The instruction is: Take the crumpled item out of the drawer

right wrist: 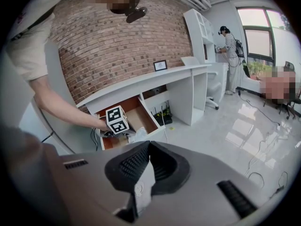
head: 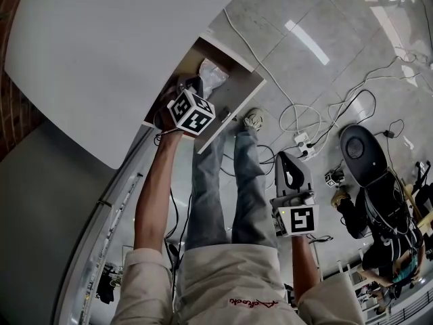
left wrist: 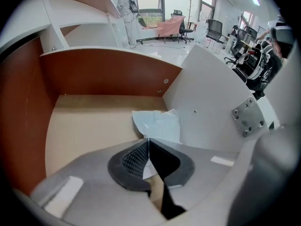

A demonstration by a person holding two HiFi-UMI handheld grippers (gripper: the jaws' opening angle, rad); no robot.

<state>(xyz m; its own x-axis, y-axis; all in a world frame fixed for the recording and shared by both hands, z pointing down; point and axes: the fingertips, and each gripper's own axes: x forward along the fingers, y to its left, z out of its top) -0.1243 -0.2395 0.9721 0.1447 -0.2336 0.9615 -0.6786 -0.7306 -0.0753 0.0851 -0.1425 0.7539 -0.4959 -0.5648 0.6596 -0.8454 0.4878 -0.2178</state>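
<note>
White desktop (head: 101, 53) and a brown-lined drawer (head: 230, 122), pulled open beneath it, are recorded in the head view. The left gripper (head: 195, 90) is reached down into the drawer, and the crumpled item (head: 214, 74), pale and papery, is seen just beyond its marker cube. The right gripper (head: 287, 158) is held well apart over the tiled floor (head: 325, 80).

In the left gripper view, the jaws are found clenched, tips meeting on the near edge of the crumpled item, which is drawn to a point between them. The rest of it lies on the drawer bottom, against the white panel (left wrist: 207, 98). The hold is judged thin, on an edge only.

In the right gripper view, the jaws are found closed on nothing, and the open drawer is noted in the distance with the item inside.

The lift is best made slowly and straight upward, with the clench maintained. The item should be kept clear of the panel and the drawer rim so that the light material is not snagged or torn free.
</note>
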